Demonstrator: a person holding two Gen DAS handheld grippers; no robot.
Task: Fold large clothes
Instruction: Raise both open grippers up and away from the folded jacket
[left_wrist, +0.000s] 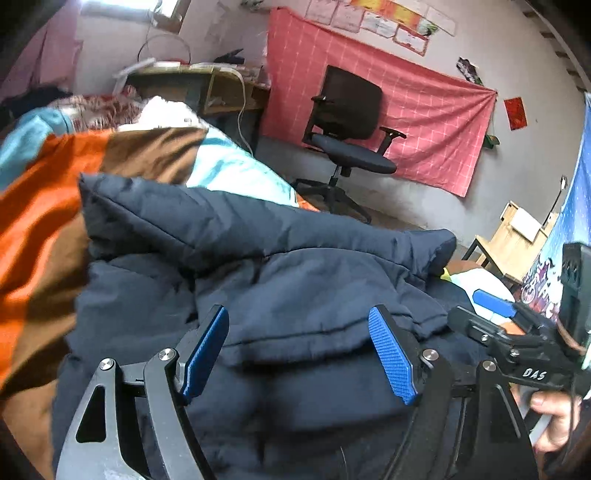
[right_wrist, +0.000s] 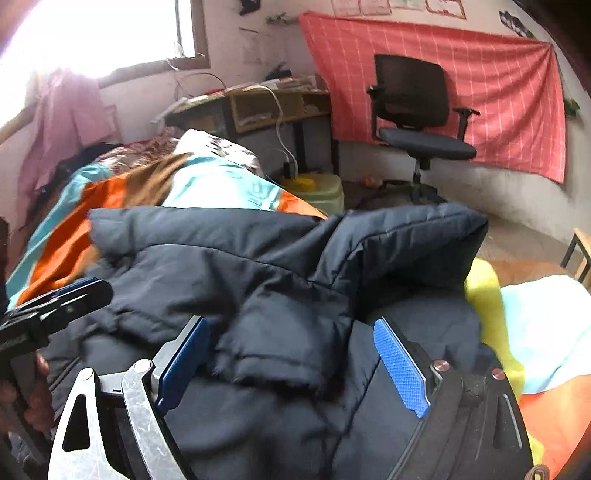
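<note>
A dark navy padded jacket (left_wrist: 295, 266) lies bunched and partly folded on a bed covered by an orange, brown and turquoise blanket (left_wrist: 40, 206). My left gripper (left_wrist: 298, 314) hovers just over the jacket with its blue pads wide apart, pressing on nothing. In the right wrist view the jacket (right_wrist: 258, 266) fills the middle, and a folded cuff sits between the spread pads of my right gripper (right_wrist: 291, 325), which do not press on it. The right gripper (left_wrist: 495, 306) also shows at the right edge of the left wrist view, held by a hand (left_wrist: 554, 413).
A black office chair (right_wrist: 417, 110) stands before a pink checked cloth (right_wrist: 498, 81) on the wall. A cluttered desk (right_wrist: 258, 103) sits behind the bed. A pale green container (right_wrist: 317, 188) is on the floor. A wooden stool (left_wrist: 509, 236) stands at the right.
</note>
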